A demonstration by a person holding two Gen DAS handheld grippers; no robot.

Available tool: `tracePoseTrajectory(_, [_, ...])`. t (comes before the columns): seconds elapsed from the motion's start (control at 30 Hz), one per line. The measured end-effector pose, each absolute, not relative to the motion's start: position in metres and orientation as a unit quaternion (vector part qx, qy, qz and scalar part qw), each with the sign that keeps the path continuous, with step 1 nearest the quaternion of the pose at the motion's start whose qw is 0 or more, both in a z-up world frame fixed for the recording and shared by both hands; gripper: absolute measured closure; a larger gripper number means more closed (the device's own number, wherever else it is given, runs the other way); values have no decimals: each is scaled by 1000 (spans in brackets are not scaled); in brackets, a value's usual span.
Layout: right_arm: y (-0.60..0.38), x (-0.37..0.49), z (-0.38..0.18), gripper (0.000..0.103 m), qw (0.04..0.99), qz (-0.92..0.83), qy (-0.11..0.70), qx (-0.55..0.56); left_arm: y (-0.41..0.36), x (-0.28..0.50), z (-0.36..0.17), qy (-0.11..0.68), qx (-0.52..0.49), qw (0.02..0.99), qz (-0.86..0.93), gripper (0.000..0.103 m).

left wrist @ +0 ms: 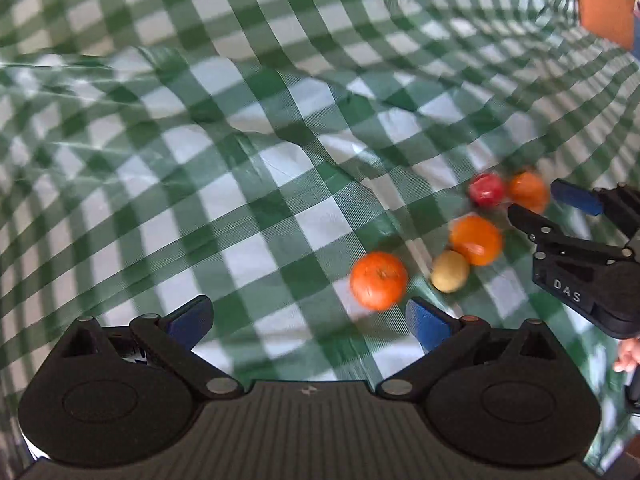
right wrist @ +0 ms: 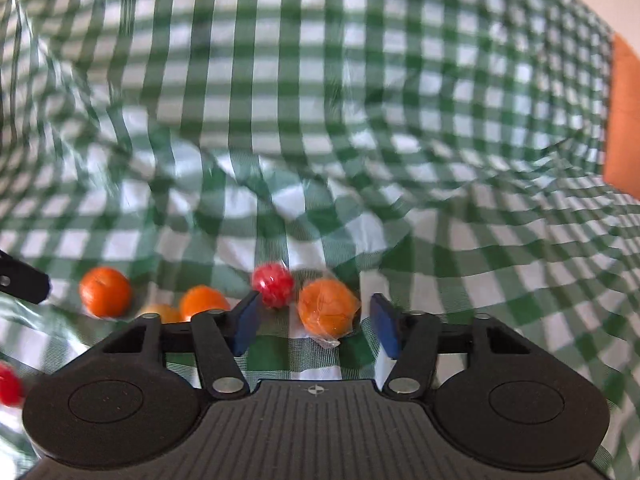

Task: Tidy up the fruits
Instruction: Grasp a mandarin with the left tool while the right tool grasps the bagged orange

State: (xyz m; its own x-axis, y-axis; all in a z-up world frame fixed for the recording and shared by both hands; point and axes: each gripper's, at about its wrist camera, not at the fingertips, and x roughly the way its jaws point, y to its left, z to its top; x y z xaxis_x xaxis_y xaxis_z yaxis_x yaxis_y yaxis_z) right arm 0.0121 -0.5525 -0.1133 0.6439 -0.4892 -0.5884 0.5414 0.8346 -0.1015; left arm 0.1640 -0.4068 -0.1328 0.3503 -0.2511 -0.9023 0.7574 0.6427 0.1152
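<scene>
We find the fruit clustered on the cloth (left wrist: pixel 280 184), at about four o'clock in the left wrist view.

Count, left view: three oranges (left wrist: pixel 378 280), one red fruit (left wrist: pixel 486 189), one yellow-green fruit (left wrist: pixel 449 271). The right view shows a further red fruit (right wrist: pixel 9 384) at its eight o'clock edge, so we count two red.

We judge the fruit light, round and prone to roll. The orange nearest the right gripper (right wrist: pixel 312 326) appears wrapped in clear film, so likely slippery. We advise taking each across its widest middle.

The left gripper (left wrist: pixel 308 322) stands spread and empty. The right gripper stands apart, the wrapped orange (right wrist: pixel 328 314) just ahead between its pads, untouched.
</scene>
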Motion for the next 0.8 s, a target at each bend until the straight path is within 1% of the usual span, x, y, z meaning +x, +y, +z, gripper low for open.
tracePoseTrajectory(0.13, [-567,28,-135,48,901,-278,332,39,-424,172,-153,478,275,758,-349,1])
tracePoseTrajectory(0.17, [-568,28,-138,48,903,-276,327,41,-428,173,-157,482,274,751,-358,4])
tracePoseTrajectory(0.23, [-569,29,-140,49,908,-271,318,36,-433,172,-162,484,276,739,-378,48])
tracePoseTrajectory(0.27, [-567,29,-140,61,909,-267,318,32,-433,170,-159,477,270,740,-389,65])
tracePoseTrajectory(0.3, [-565,28,-139,64,910,-264,318,28,-433,168,-155,473,268,744,-389,65])
tracePoseTrajectory(0.4, [-559,23,-131,64,904,-283,320,27,-424,163,-146,470,264,751,-381,66])
tracePoseTrajectory(0.5, [-552,1,-110,64,902,-309,295,56,-396,155,-127,459,262,766,-365,66])
tracePoseTrajectory(0.67, [-506,-57,-67,64,908,-323,249,94,-319,123,-67,451,240,794,-329,66])
tracePoseTrajectory(0.8, [-448,-98,-38,64,920,-297,233,110,-248,88,-27,453,222,808,-304,65])
